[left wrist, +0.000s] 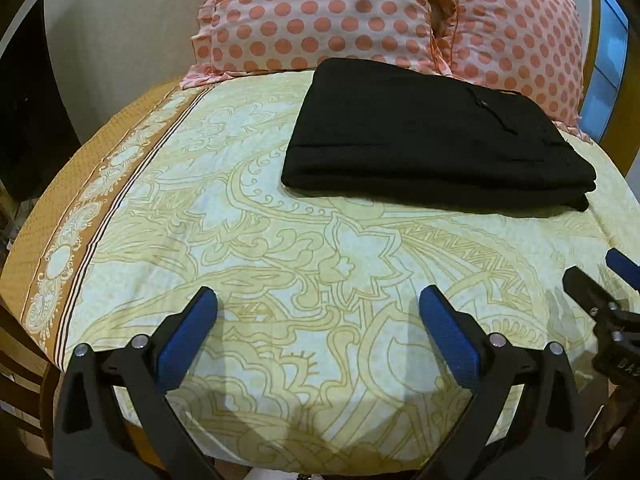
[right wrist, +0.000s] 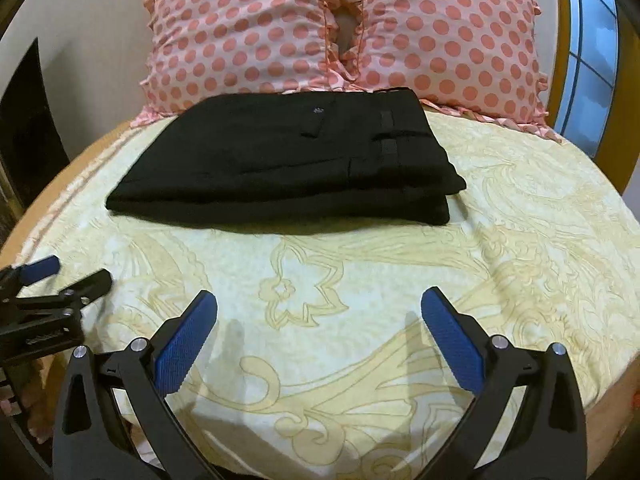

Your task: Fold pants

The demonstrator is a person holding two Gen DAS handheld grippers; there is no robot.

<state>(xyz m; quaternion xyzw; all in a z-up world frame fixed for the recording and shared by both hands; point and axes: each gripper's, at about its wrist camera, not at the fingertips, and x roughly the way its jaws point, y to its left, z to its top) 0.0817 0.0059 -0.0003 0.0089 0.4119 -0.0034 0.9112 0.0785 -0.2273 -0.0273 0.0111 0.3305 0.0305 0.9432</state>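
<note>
The black pants lie folded into a flat rectangle on the bed, near the pillows; they also show in the right wrist view, with belt loops on the right side. My left gripper is open and empty, held above the bedsheet well short of the pants. My right gripper is open and empty too, also short of the pants. The right gripper shows at the right edge of the left wrist view, and the left gripper at the left edge of the right wrist view.
The bed has a cream and yellow patterned sheet with a brown border on the left. Two pink polka-dot pillows lean at the head. A window is at the right, a dark opening at the left.
</note>
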